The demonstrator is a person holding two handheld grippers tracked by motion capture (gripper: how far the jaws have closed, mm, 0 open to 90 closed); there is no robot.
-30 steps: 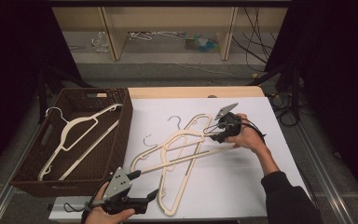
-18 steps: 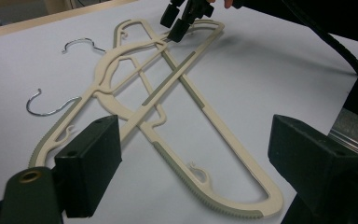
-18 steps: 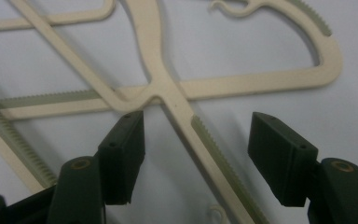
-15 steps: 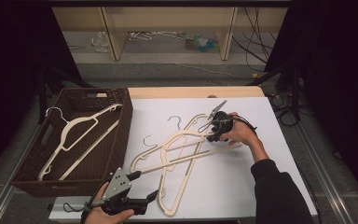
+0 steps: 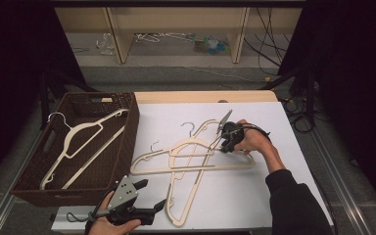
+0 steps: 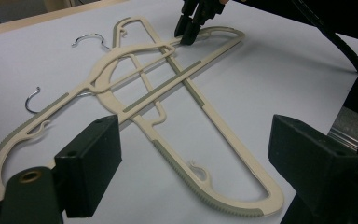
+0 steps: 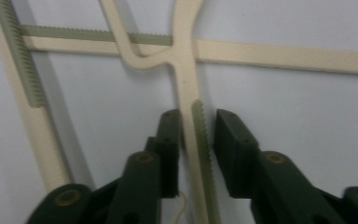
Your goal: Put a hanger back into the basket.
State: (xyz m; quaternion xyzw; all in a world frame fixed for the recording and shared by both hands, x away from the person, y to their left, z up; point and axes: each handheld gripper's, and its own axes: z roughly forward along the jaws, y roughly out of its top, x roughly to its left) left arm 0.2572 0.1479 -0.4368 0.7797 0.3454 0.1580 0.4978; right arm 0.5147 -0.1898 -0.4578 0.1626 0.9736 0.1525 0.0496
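Right tool (image 7: 192, 140) straddles hanger arm (image 7: 186, 88) (small gap right side)

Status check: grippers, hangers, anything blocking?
Right gripper straddling hanger arm, not yet clamped. Left gripper open, hovering. Second hanger crosses it.

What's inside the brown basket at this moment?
The brown basket holds one cream hanger, lying tilted with its metal hook toward the far-left corner. The basket floor beneath it is too dark to read.
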